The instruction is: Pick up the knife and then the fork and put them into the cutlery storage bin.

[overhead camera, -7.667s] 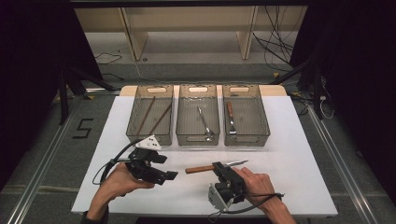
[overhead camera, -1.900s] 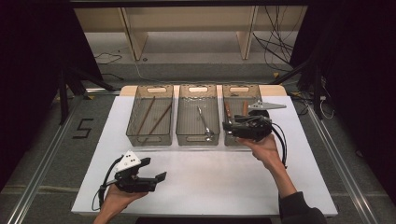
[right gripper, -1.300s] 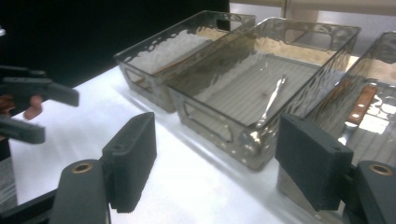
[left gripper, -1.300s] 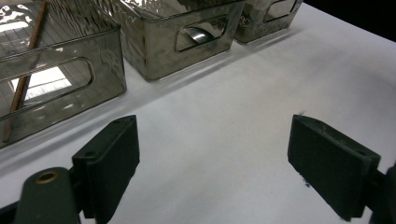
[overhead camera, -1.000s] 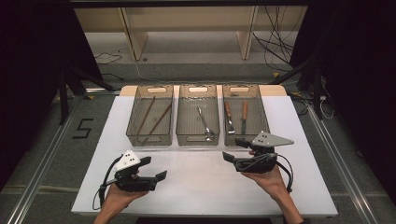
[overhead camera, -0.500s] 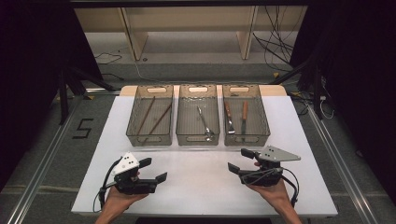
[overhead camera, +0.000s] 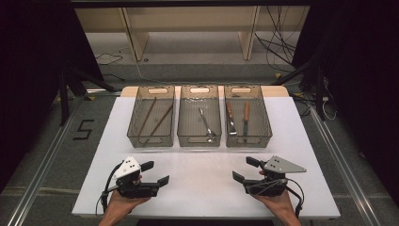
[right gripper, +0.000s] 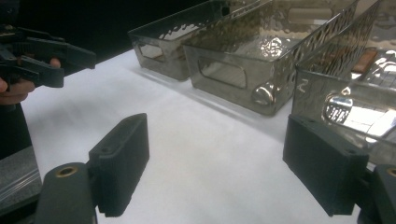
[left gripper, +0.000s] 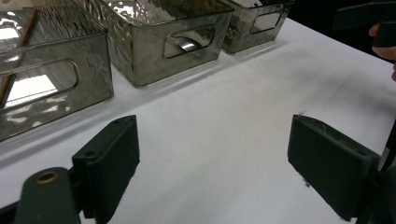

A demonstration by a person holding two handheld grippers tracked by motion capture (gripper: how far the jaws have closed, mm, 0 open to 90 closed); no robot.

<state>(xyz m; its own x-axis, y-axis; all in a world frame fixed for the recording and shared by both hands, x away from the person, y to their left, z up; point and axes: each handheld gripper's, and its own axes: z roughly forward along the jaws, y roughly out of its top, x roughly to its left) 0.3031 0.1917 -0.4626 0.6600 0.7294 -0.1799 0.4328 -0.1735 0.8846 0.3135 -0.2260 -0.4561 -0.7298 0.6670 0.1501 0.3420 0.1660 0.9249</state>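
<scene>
**Sorting looks finished: both tools empty, worktop bare**

From the high view, your left tool (overhead camera: pixel 151 173) sits low over the near left of the white worktop (overhead camera: pixel 197 179), jaws apart with nothing between them. Your right tool (overhead camera: pixel 245 170) hangs over the near right, its jaws having just been opening and now wide, also empty. Beyond them stand three clear bins in a row. The left bin (overhead camera: pixel 151 136) holds two long thin sticks, the middle bin (overhead camera: pixel 199 137) one metal piece, and the right bin (overhead camera: pixel 248 136) two wooden-handled utensils (overhead camera: pixel 237 117) lying side by side. No loose item lies on the worktop in front of the bins, so I judge the sorting done, with only a return to rest left for you.

In the left gripper view, the two black jaws stand well apart over bare white surface. The bins' front walls line the top, and your other hand with its tool shows at the upper right edge.

In the right gripper view, the jaws again stand wide over bare worktop. The nearest bin (right gripper: pixel 345 93) is just beyond the right jaw; a brownish handle seems to show through its wall, though the rippled plastic blurs it.
</scene>
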